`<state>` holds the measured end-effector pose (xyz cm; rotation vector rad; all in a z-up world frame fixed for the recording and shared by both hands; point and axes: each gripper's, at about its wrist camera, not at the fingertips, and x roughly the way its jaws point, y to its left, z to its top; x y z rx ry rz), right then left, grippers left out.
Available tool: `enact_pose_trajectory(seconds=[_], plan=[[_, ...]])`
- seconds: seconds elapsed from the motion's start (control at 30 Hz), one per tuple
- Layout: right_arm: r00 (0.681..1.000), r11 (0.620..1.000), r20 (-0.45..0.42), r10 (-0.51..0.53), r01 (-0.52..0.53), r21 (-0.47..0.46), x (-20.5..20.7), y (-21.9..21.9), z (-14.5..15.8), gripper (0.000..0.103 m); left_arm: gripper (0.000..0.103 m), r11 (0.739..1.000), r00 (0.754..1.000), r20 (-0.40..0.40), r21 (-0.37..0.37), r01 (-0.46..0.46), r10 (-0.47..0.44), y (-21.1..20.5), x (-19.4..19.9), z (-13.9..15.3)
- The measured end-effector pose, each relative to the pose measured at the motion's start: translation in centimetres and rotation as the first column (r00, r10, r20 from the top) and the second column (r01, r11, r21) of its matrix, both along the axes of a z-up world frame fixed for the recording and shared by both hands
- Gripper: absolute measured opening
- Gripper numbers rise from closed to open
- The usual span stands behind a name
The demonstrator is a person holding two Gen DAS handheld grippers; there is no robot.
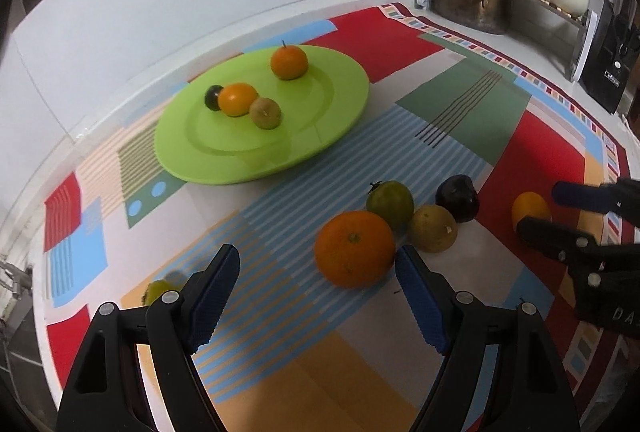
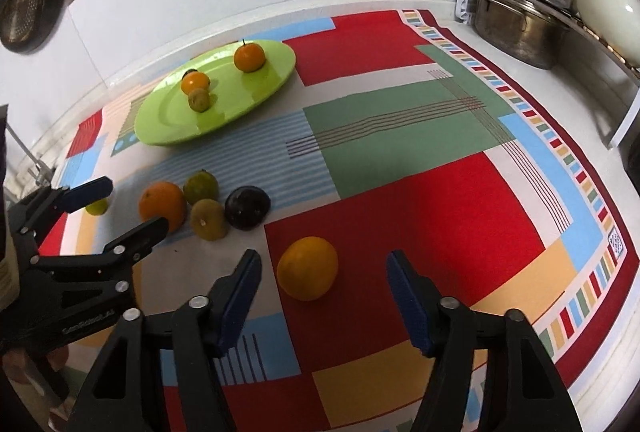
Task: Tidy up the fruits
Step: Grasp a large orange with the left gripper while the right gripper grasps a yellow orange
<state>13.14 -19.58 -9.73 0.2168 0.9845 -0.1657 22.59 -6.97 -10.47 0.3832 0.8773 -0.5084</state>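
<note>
Plainly, with the left tongs (image 1: 318,262) apart beside the big orange (image 1: 354,249) and the right tongs (image 2: 324,270) apart around the yellow fruit (image 2: 307,268), both on the counter's cloth (image 2: 420,208), an off-centre squeeze could roll either away from the green plate (image 1: 224,160).

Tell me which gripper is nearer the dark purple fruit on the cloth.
Left. The left gripper hangs over the big orange, two fruits from the dark purple fruit. The right gripper straddles the yellow-orange fruit, farther off.
</note>
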Motion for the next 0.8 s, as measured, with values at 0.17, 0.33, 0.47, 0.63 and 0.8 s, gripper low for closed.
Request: enact_pose_trajectory(seconds=[0.17,0.33,0.47,0.63,0.8], plan=[[1.0,1.0,-0.009,0.019,-0.019,0.015,0.3,0.4,-0.3,0.053,0.074,1.0,1.0,-0.014,-0.014,0.008,-0.008,-0.3,0.4,-0.2],[0.999,0.999,-0.022,0.028,-0.027,0.027,0.5,0.4,-0.7,0.045,0.054,0.999,0.998,-0.063,-0.047,0.016,-0.019,-0.7,0.7,-0.5],[0.999,0.999,-0.023,0.036,-0.035,0.04,0.6,0.4,-0.9,0.04,0.042,0.997,0.996,-0.087,-0.073,0.017,-0.023,-1.0,0.7,-0.5],[0.998,0.998,-0.019,0.053,-0.052,0.042,0.6,0.4,-1.1,0.035,0.041,0.998,0.997,-0.074,-0.057,0.016,-0.021,-1.1,0.5,-0.5],[0.998,0.997,-0.01,0.068,-0.067,0.043,0.4,0.4,-1.0,0.034,0.041,0.998,0.998,-0.062,-0.057,0.011,-0.015,-0.8,-0.3,0.0]])
